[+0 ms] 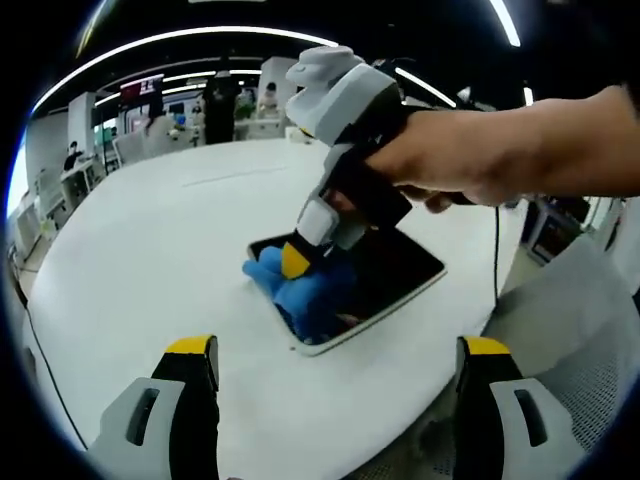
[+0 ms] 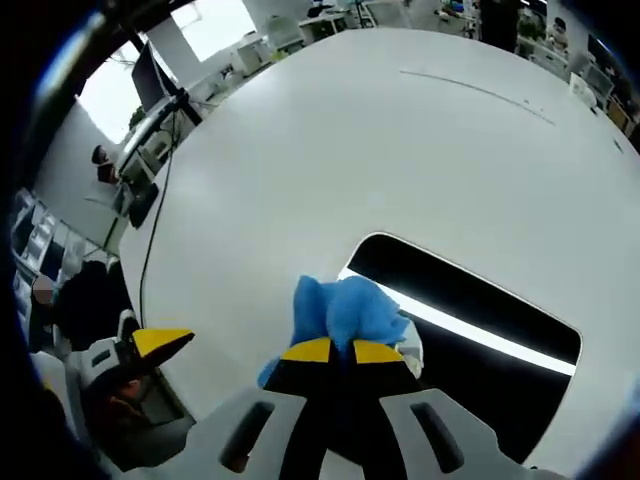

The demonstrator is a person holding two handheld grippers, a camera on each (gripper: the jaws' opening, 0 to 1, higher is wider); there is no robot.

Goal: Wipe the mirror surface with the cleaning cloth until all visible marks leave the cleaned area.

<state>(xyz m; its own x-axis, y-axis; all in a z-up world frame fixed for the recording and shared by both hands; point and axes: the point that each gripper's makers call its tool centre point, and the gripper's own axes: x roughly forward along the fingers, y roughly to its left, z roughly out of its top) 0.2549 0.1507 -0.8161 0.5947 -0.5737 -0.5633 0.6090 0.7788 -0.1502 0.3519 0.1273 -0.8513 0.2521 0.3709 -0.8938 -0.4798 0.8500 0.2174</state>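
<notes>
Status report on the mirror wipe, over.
Right claw shut on blue cloth, pressed on mirror. Left claw open, hovering off the white table. Nothing in the way.

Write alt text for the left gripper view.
The right gripper, held in a person's hand, presses a blue cloth onto a dark mirror lying flat on a white table. The left gripper waits open in front.
</notes>
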